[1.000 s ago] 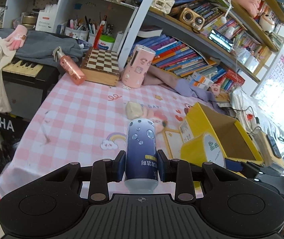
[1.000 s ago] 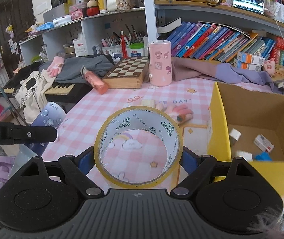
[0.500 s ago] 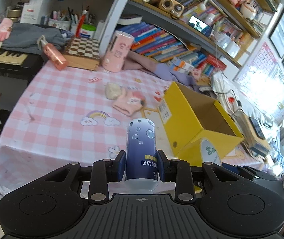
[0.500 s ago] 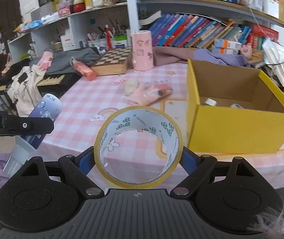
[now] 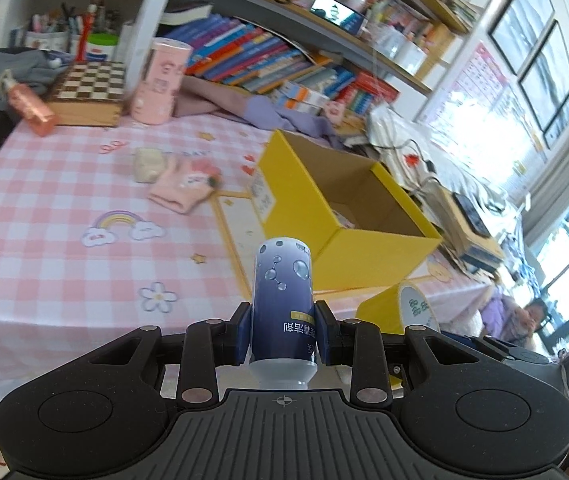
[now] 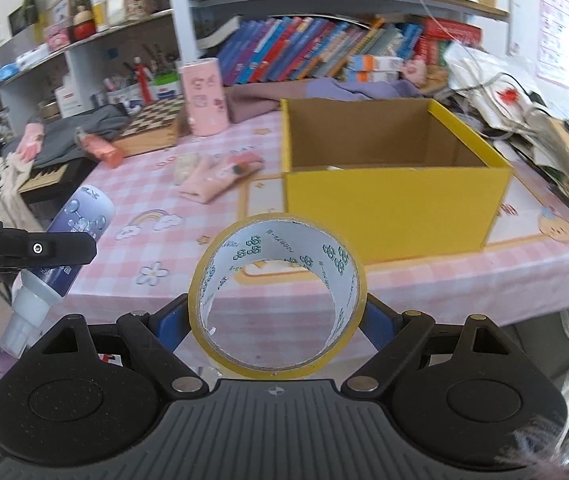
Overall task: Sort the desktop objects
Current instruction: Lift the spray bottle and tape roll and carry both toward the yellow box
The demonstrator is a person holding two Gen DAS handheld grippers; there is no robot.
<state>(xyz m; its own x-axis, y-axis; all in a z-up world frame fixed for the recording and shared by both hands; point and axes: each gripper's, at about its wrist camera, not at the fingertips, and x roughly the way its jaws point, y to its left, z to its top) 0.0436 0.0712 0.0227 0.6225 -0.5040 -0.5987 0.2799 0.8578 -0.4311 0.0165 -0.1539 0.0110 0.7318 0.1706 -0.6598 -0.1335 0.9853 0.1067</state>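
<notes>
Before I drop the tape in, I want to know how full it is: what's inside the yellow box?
Mostly bare brown cardboard walls show inside the yellow box. A small white scrap peeks above the near wall at the bottom. That near wall covers the rest of the floor, so other contents can't be seen.

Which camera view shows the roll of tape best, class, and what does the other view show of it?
The right wrist view: the roll of tape faces the camera whole, gripped in the right gripper. The left wrist view shows only part of it, edge-on at lower right.
</notes>
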